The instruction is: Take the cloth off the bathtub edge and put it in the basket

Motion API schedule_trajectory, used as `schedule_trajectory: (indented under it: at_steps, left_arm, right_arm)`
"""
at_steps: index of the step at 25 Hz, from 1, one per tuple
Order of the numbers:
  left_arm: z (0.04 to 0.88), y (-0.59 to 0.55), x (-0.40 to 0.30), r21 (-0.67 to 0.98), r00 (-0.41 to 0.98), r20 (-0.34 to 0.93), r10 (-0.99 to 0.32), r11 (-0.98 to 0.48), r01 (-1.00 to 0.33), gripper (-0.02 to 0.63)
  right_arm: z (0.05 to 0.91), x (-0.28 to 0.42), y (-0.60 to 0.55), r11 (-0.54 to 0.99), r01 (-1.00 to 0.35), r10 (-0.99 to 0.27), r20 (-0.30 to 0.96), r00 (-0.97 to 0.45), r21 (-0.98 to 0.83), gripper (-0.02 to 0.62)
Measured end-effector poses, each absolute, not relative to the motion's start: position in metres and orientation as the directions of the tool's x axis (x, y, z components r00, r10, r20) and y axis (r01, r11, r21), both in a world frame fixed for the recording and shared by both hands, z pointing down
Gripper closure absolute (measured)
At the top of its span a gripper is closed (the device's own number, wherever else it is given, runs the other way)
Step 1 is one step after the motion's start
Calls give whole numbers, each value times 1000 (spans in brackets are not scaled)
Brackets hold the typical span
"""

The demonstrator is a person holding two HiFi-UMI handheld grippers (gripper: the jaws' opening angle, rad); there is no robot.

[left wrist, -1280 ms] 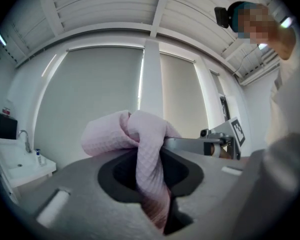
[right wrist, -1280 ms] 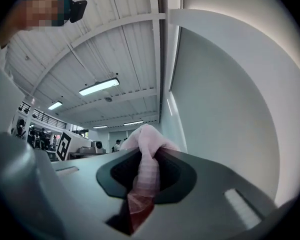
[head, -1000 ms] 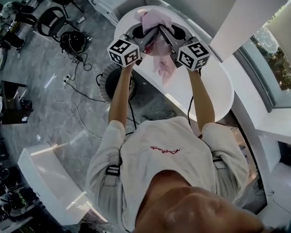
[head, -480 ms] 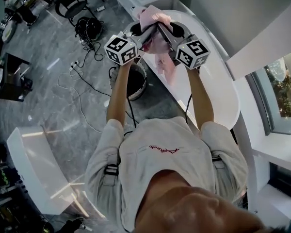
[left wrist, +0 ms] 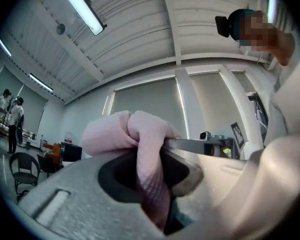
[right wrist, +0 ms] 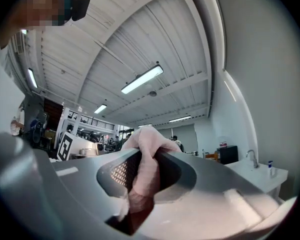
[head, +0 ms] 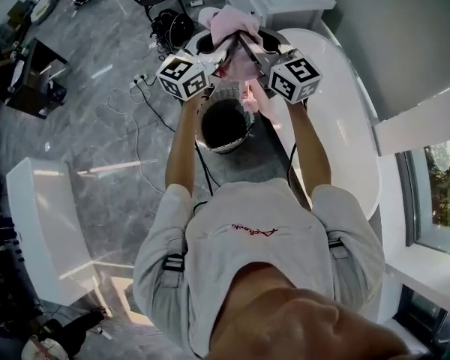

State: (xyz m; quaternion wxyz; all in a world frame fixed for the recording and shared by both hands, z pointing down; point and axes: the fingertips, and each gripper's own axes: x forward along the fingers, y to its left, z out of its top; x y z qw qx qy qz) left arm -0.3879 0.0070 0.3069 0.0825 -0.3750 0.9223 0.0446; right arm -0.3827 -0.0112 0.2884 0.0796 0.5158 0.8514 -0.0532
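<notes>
1. We hold the pink cloth (head: 236,27) between both grippers, out ahead of the chest at arm's length, clear of the bathtub (head: 345,126).
2. On the left gripper (left wrist: 150,171), the jaws are nearly together and pinch a fold of the cloth (left wrist: 142,134). The fabric bulges in a soft lump past the tips and runs back down the narrow gap between them.
3. The right gripper (right wrist: 140,181) does the same. Its jaws clamp a bunched ridge of the cloth (right wrist: 147,146), which stands up above the tips and trails down between the pads.
4. In the head view, the left gripper (head: 210,47) and right gripper (head: 261,45) angle in towards each other, with the cloth gathered between their tips.
5. A loose tail of the cloth hangs below the right gripper, over the near rim of the bathtub.
6. The basket (head: 229,148) stands on the grey floor (head: 97,148), just beside the bathtub. Its dark opening lies directly below our grippers in the head view, and the cloth is not in it yet.
</notes>
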Motion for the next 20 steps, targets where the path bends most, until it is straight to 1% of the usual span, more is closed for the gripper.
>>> schedule_trajectory:
  at_steps: [9, 16, 20]
  left_arm:
    - [310, 128, -351, 34, -813, -203, -546, 826, -563, 514]
    - [323, 166, -341, 55, -856, -184, -483, 864, -500, 515]
    - [324, 177, -350, 56, -868, -178, -463, 876, -479, 515]
  right_arm:
    - [293, -349, 109, 295, 955, 937, -191, -292, -12, 529]
    - [307, -341, 147, 227, 973, 957, -176, -232, -44, 529]
    - [309, -351, 158, 199, 978, 963, -175, -206, -57, 529]
